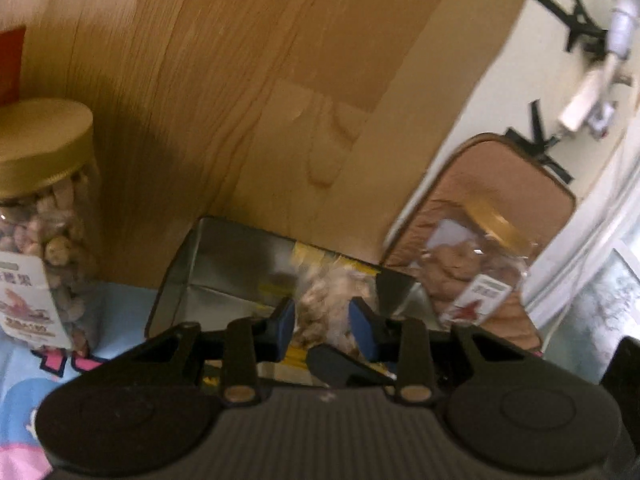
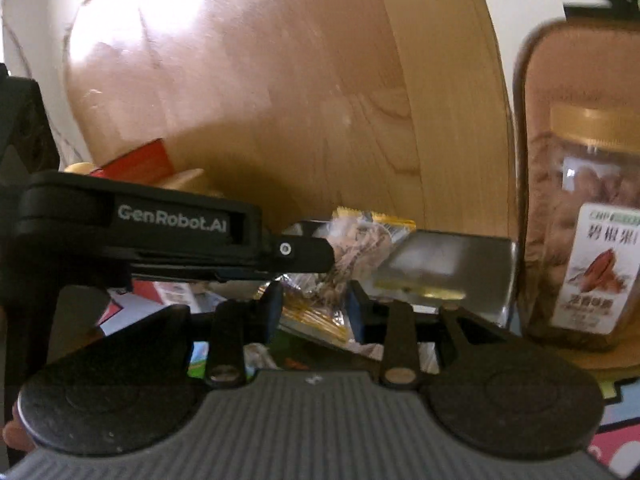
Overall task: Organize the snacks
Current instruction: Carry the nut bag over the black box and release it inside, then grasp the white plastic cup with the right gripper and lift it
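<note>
A clear snack bag with yellow edges (image 1: 326,300), full of pale brown pieces, lies over a square metal tin (image 1: 224,272). My left gripper (image 1: 323,320) is shut on the bag from one side. My right gripper (image 2: 314,312) is shut on the same bag (image 2: 356,240) from the other side, just under the left gripper's finger (image 2: 304,254). The tin also shows in the right wrist view (image 2: 444,264). A gold-lidded nut jar (image 1: 44,216) stands at the left. A second jar (image 2: 592,216) stands inside a tan pouch (image 2: 536,152) at the right.
A wooden panel (image 1: 224,80) rises right behind the tin. A red box (image 2: 140,160) and a pale object lie at the far left. A cartoon-print cloth (image 1: 24,392) covers the surface. White pipes (image 1: 620,12) and black tape marks are on the wall.
</note>
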